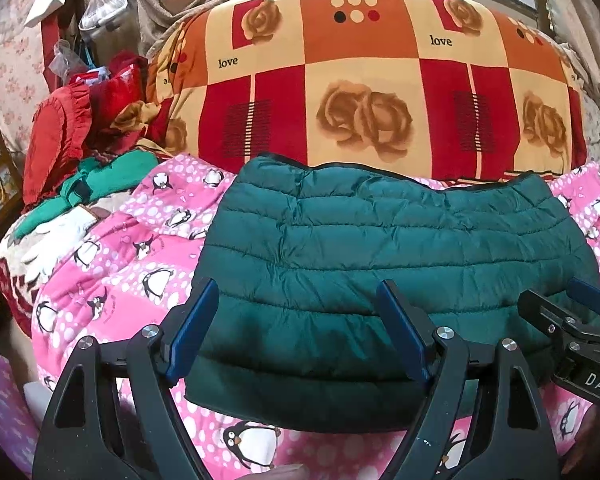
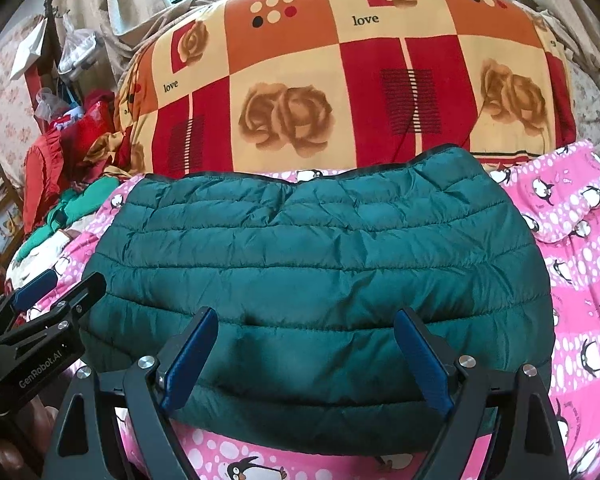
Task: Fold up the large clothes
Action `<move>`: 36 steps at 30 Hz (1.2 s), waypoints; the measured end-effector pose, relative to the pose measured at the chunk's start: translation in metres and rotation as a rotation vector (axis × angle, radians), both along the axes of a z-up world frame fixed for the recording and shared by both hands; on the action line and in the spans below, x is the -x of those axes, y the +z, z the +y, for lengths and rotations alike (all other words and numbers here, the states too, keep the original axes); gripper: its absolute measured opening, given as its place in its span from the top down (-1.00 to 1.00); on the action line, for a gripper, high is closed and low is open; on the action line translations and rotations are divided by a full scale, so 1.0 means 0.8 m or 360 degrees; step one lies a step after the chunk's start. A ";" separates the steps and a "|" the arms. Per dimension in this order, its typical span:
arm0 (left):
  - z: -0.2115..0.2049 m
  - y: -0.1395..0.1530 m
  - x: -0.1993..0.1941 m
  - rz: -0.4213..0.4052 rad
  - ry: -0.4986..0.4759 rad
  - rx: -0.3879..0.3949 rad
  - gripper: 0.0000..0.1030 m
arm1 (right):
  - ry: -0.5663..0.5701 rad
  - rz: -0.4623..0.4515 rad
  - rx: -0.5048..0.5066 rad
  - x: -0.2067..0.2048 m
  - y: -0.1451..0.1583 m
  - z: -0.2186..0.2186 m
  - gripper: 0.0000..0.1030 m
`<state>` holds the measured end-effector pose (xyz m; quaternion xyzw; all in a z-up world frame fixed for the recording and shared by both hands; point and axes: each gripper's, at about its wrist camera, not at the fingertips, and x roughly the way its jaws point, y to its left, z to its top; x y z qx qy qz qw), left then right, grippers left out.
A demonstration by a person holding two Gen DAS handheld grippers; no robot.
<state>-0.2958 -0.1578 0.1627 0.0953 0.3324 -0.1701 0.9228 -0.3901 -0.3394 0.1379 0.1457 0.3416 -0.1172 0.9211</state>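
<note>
- While both grippers hang over the near edge of the folded green puffer jacket (image 1: 384, 256), neither grips it: left gripper (image 1: 296, 308) has jaws spread wide, blue pads either side of the jacket's near-left part, nothing between them.
- Right gripper (image 2: 306, 340) same story: jaws wide apart, over near-middle of jacket, holding nothing.
- Each gripper shows in the other's view: right one at the right edge of left cam, left one at the left edge of right cam w/ "GenRobot.AI" on its body.
- Jacket lies flat as a compact folded bundle, quilted rows running across, on a pink penguin-print blanket (image 2: 580, 240); the blanket shows on both sides & in front of it.
- Far edge of jacket reaches close to a big rose-check quilt (image 1: 360, 80) (red/orange/cream, "love" print) piled behind.
- Left of jacket, further back: green cloth (image 1: 100, 184) & a red ruffled cushion (image 1: 56, 136), w/ bags & clutter beyond.
- Window strip at very top, behind quilt.
</note>
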 end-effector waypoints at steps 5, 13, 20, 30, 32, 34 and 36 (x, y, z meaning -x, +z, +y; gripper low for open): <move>0.001 -0.003 -0.002 0.0025 0.0015 0.0012 -0.58 | 0.0000 0.0001 0.0004 0.000 0.000 0.000 -0.71; -0.001 -0.005 -0.002 0.0028 0.0014 0.0015 -0.58 | 0.0016 0.0018 0.0016 -0.004 -0.003 0.002 -0.71; -0.001 -0.005 -0.002 0.0031 0.0016 0.0014 -0.58 | 0.0012 0.0018 0.0015 -0.004 -0.004 0.001 -0.71; -0.002 -0.006 -0.001 0.0029 0.0018 0.0013 -0.58 | 0.0007 0.0027 0.0025 -0.006 -0.007 0.000 -0.71; -0.003 -0.006 -0.001 0.0029 0.0017 0.0012 -0.58 | 0.0010 0.0030 0.0030 -0.007 -0.007 0.000 -0.71; -0.004 -0.006 0.000 0.0029 0.0015 0.0008 -0.58 | 0.0013 0.0031 0.0028 -0.007 -0.007 -0.001 -0.71; -0.005 -0.006 0.001 0.0028 0.0016 0.0010 -0.58 | 0.0015 0.0033 0.0028 -0.007 -0.008 -0.001 -0.71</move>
